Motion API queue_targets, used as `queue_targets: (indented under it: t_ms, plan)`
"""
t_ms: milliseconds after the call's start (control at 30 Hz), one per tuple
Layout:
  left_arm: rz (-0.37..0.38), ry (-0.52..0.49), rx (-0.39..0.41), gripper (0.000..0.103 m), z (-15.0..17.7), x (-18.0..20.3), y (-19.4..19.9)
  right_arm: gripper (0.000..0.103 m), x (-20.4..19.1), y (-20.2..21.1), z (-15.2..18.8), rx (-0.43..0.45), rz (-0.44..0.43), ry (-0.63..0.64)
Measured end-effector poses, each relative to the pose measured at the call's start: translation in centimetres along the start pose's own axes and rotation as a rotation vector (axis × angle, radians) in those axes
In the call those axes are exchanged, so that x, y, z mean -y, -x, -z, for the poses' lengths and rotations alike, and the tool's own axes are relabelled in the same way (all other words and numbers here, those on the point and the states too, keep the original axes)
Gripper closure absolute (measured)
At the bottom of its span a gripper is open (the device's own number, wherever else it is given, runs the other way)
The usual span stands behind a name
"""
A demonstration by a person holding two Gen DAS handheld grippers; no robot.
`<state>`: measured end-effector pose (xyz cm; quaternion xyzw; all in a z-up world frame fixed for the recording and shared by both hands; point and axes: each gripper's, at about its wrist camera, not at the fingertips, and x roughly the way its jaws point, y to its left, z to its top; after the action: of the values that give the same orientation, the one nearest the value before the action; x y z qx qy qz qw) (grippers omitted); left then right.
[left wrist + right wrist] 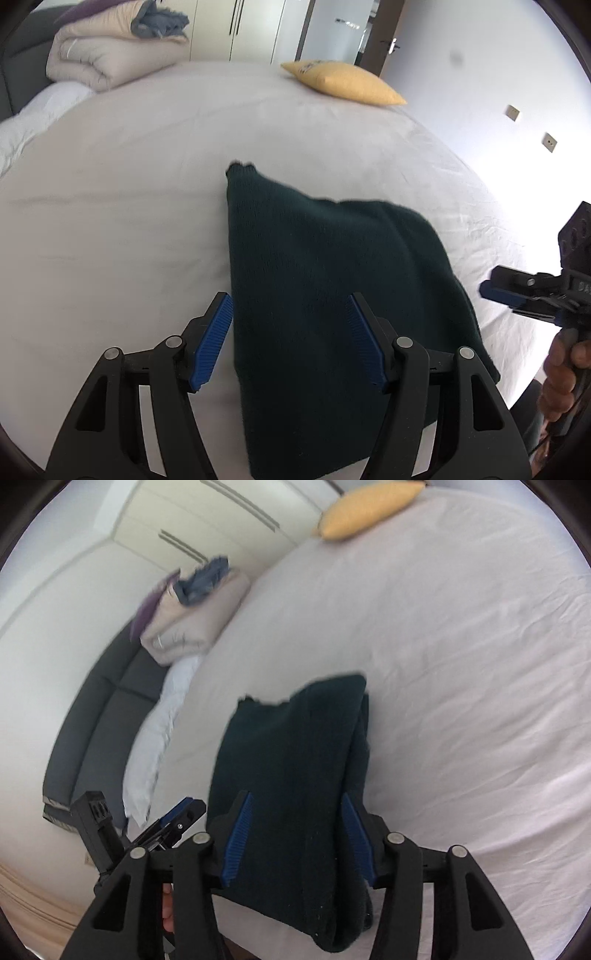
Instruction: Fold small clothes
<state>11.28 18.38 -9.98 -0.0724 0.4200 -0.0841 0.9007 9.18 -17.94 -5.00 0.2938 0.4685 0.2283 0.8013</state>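
Observation:
A dark green knitted garment (pixel 325 295) lies folded on the white bed sheet (pixel 110 206). My left gripper (pixel 290 339) hovers open over its near left part, blue pads wide apart, holding nothing. My right gripper (pixel 297 840) is open above the same garment (pixel 295 775), its pads on either side of the cloth without gripping it. The right gripper also shows at the right edge of the left wrist view (pixel 517 295), beside the garment. The left gripper shows at the lower left of the right wrist view (pixel 173 823).
A yellow pillow (pixel 343 81) lies at the far side of the bed. A folded beige duvet (pixel 107 55) with a blue cloth (pixel 159 22) on top sits at the far left corner. A dark headboard (pixel 96 720) and white wardrobe (pixel 251 29) stand beyond.

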Motion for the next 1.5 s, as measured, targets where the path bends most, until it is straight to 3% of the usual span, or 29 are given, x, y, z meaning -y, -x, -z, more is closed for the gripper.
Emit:
queue_targets:
  t_ms: [133, 300, 400, 433, 600, 700, 800, 933, 1067, 1200, 1367, 1467, 1500]
  plan:
    - [0.007, 0.011, -0.037, 0.040, 0.6, -0.5, -1.2, 0.055, 0.6, -3.4, 0.4, -0.084, 0.025, -0.050]
    - [0.006, 0.030, -0.084, 0.040, 1.3, -1.1, -2.7, 0.061, 2.1, -4.9, 0.8, -0.112, 0.028, -0.111]
    - [0.012, 0.043, -0.087, 0.040, 1.4, -1.1, -3.1, 0.077, 2.5, -5.7, 0.4, -0.108, -0.003, -0.132]
    - [0.012, 0.038, -0.082, 0.040, 1.3, -1.0, -3.1, 0.090, 2.7, -5.4, 0.3, -0.098, -0.017, -0.137]
    - [0.014, 0.028, -0.088, 0.040, 1.0, -0.8, -3.4, 0.093, 3.1, -5.0, 0.5, -0.068, 0.022, -0.121]
    - [0.029, 0.024, -0.089, 0.039, 1.2, -0.7, -3.7, 0.094, 5.5, -4.8, 1.1, -0.048, -0.022, -0.210]
    - [0.028, 0.018, -0.087, 0.039, 1.4, -0.6, -3.7, 0.094, 5.9, -4.7, 1.7, -0.028, -0.026, -0.216]
    - [0.027, 0.032, -0.053, 0.039, 0.9, -0.9, -2.2, 0.088, 4.2, -3.9, 2.2, -0.022, -0.009, -0.215]
    - [0.027, 0.019, -0.007, 0.039, -0.8, -0.8, -1.0, 0.085, 0.1, -3.9, 3.0, -0.056, 0.075, -0.048]
    - [0.005, -0.047, 0.012, 0.039, -3.2, 0.3, -2.0, 0.091, 2.2, -4.4, 3.3, -0.056, 0.079, -0.115]
    - [-0.045, -0.089, -0.076, 0.039, -4.0, 0.5, -6.5, 0.096, 4.3, -3.8, 3.1, -0.034, 0.068, -0.138]
    - [-0.013, -0.049, -0.075, 0.038, -3.6, -0.6, -7.2, 0.095, 4.2, -3.5, 3.1, -0.042, 0.055, -0.140]
    - [-0.017, -0.056, -0.071, 0.038, -3.5, -0.7, -7.1, 0.089, 3.6, -3.1, 2.9, -0.038, 0.080, -0.126]
